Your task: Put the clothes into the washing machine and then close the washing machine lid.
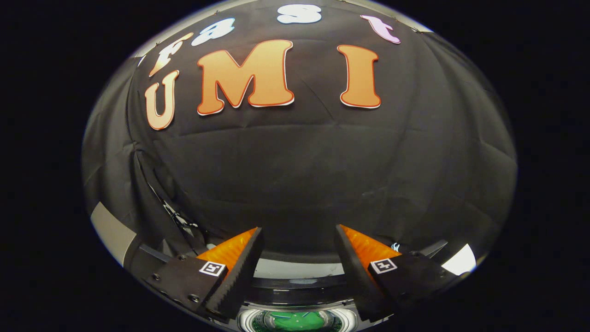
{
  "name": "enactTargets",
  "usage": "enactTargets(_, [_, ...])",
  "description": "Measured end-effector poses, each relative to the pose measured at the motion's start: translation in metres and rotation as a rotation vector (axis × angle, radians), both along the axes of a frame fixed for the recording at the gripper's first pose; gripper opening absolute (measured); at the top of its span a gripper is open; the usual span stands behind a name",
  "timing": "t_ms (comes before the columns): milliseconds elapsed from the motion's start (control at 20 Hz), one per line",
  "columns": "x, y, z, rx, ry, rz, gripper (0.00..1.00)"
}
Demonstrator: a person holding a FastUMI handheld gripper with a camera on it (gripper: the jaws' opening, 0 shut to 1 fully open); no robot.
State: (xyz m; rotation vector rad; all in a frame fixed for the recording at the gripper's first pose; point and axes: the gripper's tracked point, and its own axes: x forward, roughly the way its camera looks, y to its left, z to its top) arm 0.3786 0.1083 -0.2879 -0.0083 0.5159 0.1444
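My gripper [298,233] is open, its two fingers spread wide with nothing between them, raised and pointing at the black cloth wall. Below and between the finger bases lies the washing machine's top [295,269], a pale rim strip with a dark band under it. Under that, the round drum opening [295,320] shows, with something green inside; I cannot tell what it is. No lid can be made out.
The black cloth wall [304,175] stands close ahead, beyond the fingertips. A grey panel edge [113,233] shows at the far left and a bright white patch [458,260] at the far right, beside the machine.
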Motion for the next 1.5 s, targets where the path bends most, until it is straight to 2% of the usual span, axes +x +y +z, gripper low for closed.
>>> enactTargets(550, [-0.082,-0.012,0.004,-0.005,0.000,-0.005,0.98])
enactTargets(850, [-0.113,-0.017,-0.004,-0.006,0.013,-0.014,0.98])
enactTargets(1050, [-0.139,-0.020,-0.011,-0.015,0.042,-0.014,0.99])
enactTargets(1300, [-0.184,-0.031,-0.034,0.044,0.136,-0.034,0.99])
enactTargets(1500, [-0.195,-0.043,-0.024,0.039,0.133,-0.052,0.98])
